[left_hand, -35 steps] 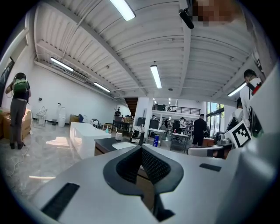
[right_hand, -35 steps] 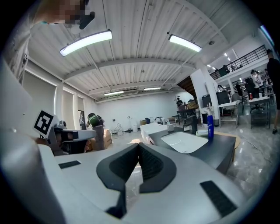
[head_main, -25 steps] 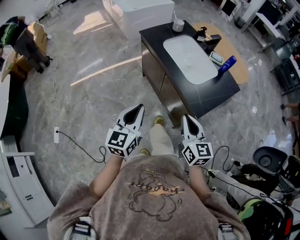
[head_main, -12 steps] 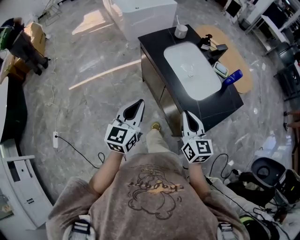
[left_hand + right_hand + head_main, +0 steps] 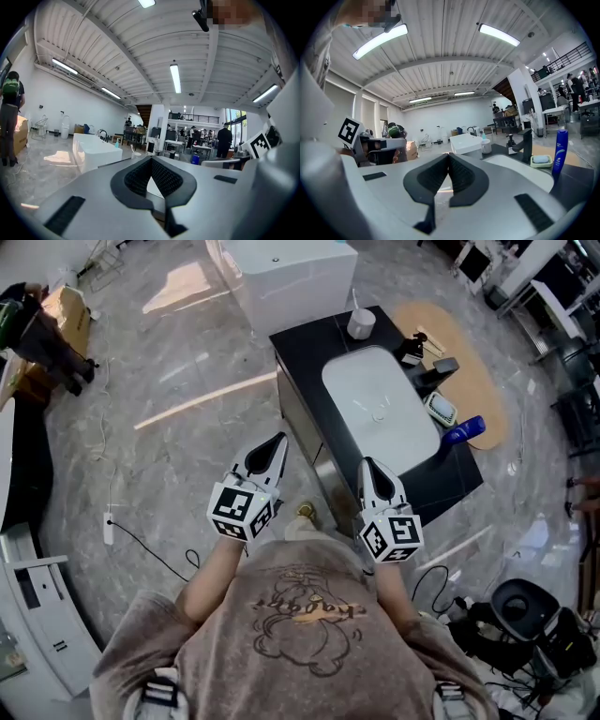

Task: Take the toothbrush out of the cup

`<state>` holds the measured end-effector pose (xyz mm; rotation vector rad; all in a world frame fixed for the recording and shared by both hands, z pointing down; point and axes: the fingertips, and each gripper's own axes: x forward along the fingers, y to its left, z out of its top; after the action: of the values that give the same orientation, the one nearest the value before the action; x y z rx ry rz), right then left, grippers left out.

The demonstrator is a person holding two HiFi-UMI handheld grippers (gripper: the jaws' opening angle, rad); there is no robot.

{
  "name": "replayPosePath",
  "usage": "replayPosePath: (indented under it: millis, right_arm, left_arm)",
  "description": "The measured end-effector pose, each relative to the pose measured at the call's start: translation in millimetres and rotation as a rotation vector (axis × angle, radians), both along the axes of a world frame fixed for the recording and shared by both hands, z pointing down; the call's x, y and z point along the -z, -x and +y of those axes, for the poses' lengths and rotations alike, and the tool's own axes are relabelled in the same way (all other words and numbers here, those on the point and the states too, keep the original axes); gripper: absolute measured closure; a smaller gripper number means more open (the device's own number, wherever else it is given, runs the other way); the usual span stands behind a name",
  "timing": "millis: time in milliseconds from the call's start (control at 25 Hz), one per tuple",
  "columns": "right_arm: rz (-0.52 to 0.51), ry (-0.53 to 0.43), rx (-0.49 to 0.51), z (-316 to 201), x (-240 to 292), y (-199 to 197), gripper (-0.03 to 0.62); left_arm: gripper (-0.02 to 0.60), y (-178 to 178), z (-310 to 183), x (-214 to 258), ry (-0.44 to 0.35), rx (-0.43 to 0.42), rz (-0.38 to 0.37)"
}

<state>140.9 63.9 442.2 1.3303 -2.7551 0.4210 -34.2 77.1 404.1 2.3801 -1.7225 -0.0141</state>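
A dark surface (image 5: 309, 343) carries a white basin (image 5: 380, 404) sunk into its middle. The cup (image 5: 361, 323) stands upright on the surface just past the far end of the basin, at the corner. The toothbrush (image 5: 353, 298) is in the cup, its thin handle sticking up above the rim. On the right side of the basin are a black tap (image 5: 433, 376), a small pump bottle (image 5: 411, 351) beyond it, a soap dish (image 5: 439, 410) nearer, and a blue bottle (image 5: 466, 430) lying at the near right corner. A white bathtub (image 5: 286, 273) sits on the floor beyond the basin's far end, and a tan rug (image 5: 469, 352) lies on the floor to its right.

The left gripper (image 5: 278, 440) is over the floor, short of the basin's near left corner. Its fingers (image 5: 137, 177) are pressed together at the tips with nothing between them. The right gripper (image 5: 367, 464) is at the near edge of the surface, just short of the basin. Its fingers (image 5: 427, 179) are likewise closed tip to tip and empty. Both grippers point level toward the basin and are well apart from the cup.
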Motion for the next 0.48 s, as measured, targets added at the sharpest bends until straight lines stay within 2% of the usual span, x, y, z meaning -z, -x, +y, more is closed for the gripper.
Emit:
replayPosePath:
  millis: [240,480]
  right_arm:
    - [-0.001,0.000,0.000,-56,0,-7,0.591]
    - [-0.009,0.010,0.010,-90,-7,-7,0.591]
  left_arm:
    - [0.561,-2,-49,0,-0.001,0.025,0.002]
    - [0.561,-2,-80,-1,0.000,0.044,0.000]
